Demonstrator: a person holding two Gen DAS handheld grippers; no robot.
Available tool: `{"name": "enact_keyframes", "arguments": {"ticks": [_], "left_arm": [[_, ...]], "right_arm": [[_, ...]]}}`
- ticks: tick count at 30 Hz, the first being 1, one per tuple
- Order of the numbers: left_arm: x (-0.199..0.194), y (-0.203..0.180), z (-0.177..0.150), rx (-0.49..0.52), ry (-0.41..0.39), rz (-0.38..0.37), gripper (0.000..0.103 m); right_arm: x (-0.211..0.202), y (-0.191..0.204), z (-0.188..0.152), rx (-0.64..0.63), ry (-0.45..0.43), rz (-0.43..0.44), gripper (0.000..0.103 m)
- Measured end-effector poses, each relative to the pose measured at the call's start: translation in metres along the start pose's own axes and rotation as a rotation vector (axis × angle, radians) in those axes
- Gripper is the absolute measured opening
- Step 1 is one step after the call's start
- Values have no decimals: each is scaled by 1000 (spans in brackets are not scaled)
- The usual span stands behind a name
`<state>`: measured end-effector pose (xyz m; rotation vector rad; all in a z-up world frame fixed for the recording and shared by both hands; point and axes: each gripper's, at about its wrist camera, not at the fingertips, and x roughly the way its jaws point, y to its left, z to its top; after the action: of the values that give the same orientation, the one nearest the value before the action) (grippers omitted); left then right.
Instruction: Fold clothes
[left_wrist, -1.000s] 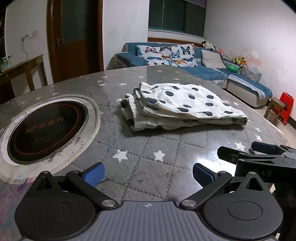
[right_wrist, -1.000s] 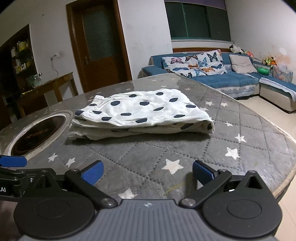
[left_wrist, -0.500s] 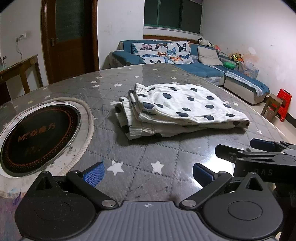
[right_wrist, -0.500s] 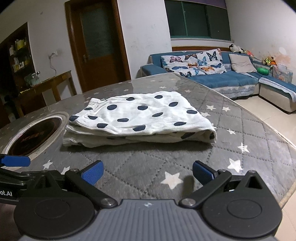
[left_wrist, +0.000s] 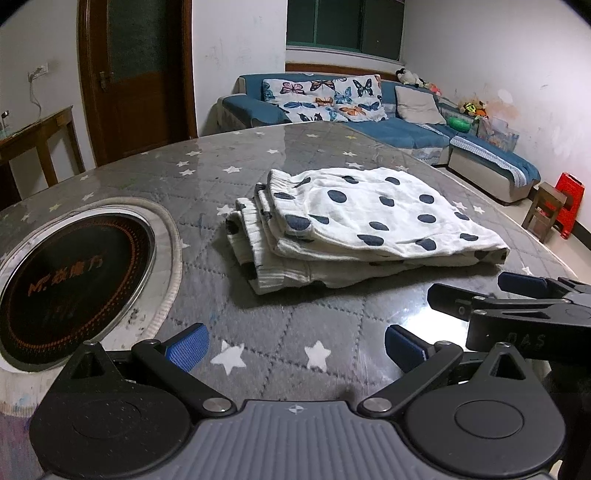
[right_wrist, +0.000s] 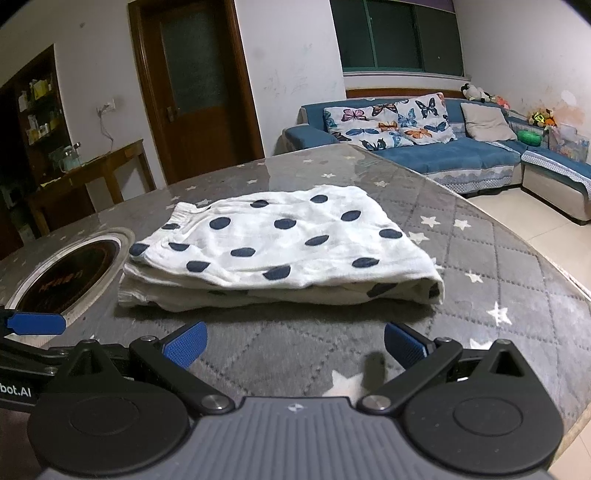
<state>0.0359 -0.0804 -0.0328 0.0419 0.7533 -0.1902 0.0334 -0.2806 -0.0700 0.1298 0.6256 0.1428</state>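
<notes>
A folded white garment (left_wrist: 354, 225) with dark blue dots is laid flat on the round surface (left_wrist: 332, 155), which is covered by a grey quilted cloth printed with white stars. The garment is folded into several layers, whose stacked edges are seen at its end nearest the round black hob (left_wrist: 70, 280) set into the surface. In the right wrist view the garment (right_wrist: 280, 247) is seen lying between the hob (right_wrist: 70, 273) and the surface's right edge, apart from both.

The left claw (left_wrist: 295, 341) is held released, its two blue-padded fingers spread wide above the cloth near the surface's near edge, with nothing between them. It is kept short of the garment, with a strip of bare cloth seen between. The right claw (right_wrist: 293, 341) is likewise held released, its fingers spread and empty, just short of the garment's near side. The right claw (left_wrist: 517, 299) is also seen from the side in the left wrist view, low over the surface at the right. One blue pad of the left claw (right_wrist: 35, 323) is seen at the left border of the right wrist view.

Beyond the surface a blue sofa (left_wrist: 388, 125) with butterfly cushions is seen against the far wall, and a brown door (left_wrist: 136, 74) is seen to its left.
</notes>
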Motion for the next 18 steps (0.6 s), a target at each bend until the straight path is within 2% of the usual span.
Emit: {"name": "enact_keyframes", "arguments": {"ticks": [7, 18], "left_arm": [[6, 0, 6, -5, 16, 8, 103], [14, 4, 20, -16, 22, 24, 103]], "right_arm": [[6, -4, 6, 12, 9, 1, 103], [13, -12, 30, 19, -25, -6, 103]]}}
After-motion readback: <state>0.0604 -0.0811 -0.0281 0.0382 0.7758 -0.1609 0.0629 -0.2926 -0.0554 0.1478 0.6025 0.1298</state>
